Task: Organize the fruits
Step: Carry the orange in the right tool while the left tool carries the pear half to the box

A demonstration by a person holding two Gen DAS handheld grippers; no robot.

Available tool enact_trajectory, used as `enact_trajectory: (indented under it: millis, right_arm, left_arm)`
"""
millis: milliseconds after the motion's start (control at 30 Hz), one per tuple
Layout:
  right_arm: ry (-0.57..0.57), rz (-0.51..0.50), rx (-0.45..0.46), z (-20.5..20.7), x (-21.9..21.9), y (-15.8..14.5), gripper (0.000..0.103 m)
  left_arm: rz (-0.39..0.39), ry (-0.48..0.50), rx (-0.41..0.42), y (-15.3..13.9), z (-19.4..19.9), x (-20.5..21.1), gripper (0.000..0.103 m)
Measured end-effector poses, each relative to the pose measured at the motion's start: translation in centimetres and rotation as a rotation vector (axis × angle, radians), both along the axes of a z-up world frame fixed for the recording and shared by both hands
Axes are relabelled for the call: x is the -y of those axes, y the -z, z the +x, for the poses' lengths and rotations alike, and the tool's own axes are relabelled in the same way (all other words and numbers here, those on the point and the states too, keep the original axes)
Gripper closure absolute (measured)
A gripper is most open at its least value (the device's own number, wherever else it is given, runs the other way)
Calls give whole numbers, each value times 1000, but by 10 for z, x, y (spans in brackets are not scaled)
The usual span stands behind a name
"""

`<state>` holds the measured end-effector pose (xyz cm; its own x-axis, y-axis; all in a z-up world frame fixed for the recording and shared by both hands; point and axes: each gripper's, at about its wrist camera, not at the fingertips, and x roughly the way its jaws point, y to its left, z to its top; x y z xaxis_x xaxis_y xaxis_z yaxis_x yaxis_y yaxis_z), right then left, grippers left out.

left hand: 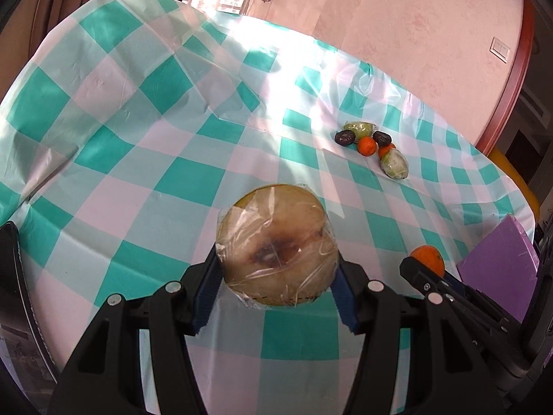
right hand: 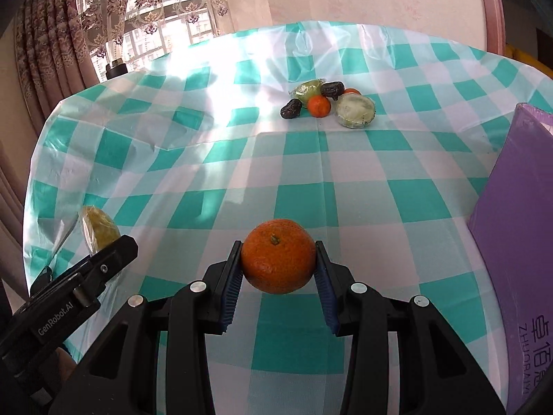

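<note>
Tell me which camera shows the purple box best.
The right wrist view: the purple box fills its right edge, with printed lettering visible on its face. The left wrist view catches only a small corner behind the right gripper.

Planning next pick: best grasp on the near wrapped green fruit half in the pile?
Grip the wrapped green half across its rounded rim, coming from the near, open tablecloth side. It lies cut face up, tilted, and a small orange crowds its left, so close front-to-back, probably.

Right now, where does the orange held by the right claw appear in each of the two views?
Left wrist view: the orange sits at the right edge, low, beside the purple box.
Right wrist view: it sits at centre, low, in the right claw.
Shared landmark: the fruit pile on the far cloth.
</note>
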<state>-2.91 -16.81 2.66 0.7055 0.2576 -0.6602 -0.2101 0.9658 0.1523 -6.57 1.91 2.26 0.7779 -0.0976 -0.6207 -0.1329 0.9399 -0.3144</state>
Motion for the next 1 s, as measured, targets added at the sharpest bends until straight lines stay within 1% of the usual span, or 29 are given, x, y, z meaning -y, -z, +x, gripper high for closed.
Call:
enact_trajectory:
  millis: [167,267,333,433,533,633,733,900,1000]
  right_arm:
    - [21,9,-9,-13,13,1,63]
    - [41,8,-3,-16,16,-4,63]
    - [36,-1,18,-25,16,-14,63]
    - [31,-53,70,-40,16,-37,63]
    - [43,-91,112,-49,24,-59,63]
    - [86,-103,141,-56,43,-79,63]
    - [146,-112,167,-63,66,-97,63]
    - [255,-153,221,-79,104,-124,63]
    - [315,-207,256,-87,126,-142,63]
  left_arm:
    - [-14,-7,10,0,-2,-4,46]
    - [26,-8,17,-3,-6,1,46]
    - [56,10,14,-4,-6,8,46]
    - [84,29,23,-6,-12,14,46]
    - [92,47,19,-7,-14,19,46]
    - [96,76,19,-13,-15,29,46]
    - [110,117,48,-27,-20,44,46]
    - [131,199,121,-64,-29,81,46]
    - [156,272,161,-88,-30,113,46]
